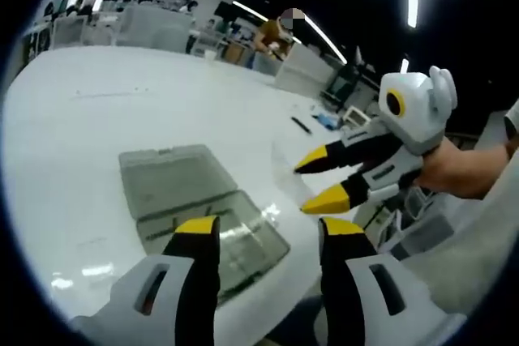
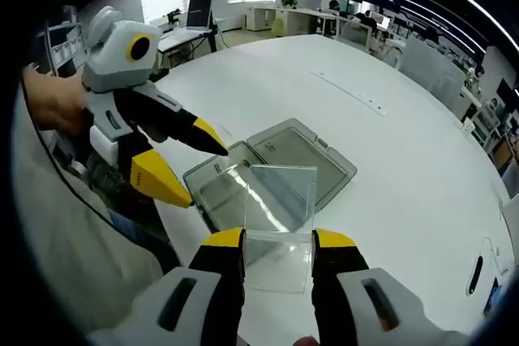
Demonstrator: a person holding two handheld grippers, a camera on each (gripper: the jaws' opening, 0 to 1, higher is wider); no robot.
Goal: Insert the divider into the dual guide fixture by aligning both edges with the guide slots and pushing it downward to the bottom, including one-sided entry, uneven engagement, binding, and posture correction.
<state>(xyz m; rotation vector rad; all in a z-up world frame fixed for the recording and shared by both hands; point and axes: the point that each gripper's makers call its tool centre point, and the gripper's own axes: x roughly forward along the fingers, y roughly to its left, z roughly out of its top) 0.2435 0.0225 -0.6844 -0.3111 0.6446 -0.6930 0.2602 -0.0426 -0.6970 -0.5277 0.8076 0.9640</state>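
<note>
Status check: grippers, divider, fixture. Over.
Right gripper shut on clear divider, held upright above the open fixture case. Left gripper open, empty, hovering over the case. Divider not yet in slots. Nothing blocking.

A clear, colourless plastic divider sheet (image 2: 280,224) contrasts with the smoky grey translucent hinged case (image 2: 272,169) on a plain white table (image 2: 389,168). Both grey-and-black grippers, left (image 1: 268,228) and right (image 2: 277,241), carry yellow jaw tips.
</note>
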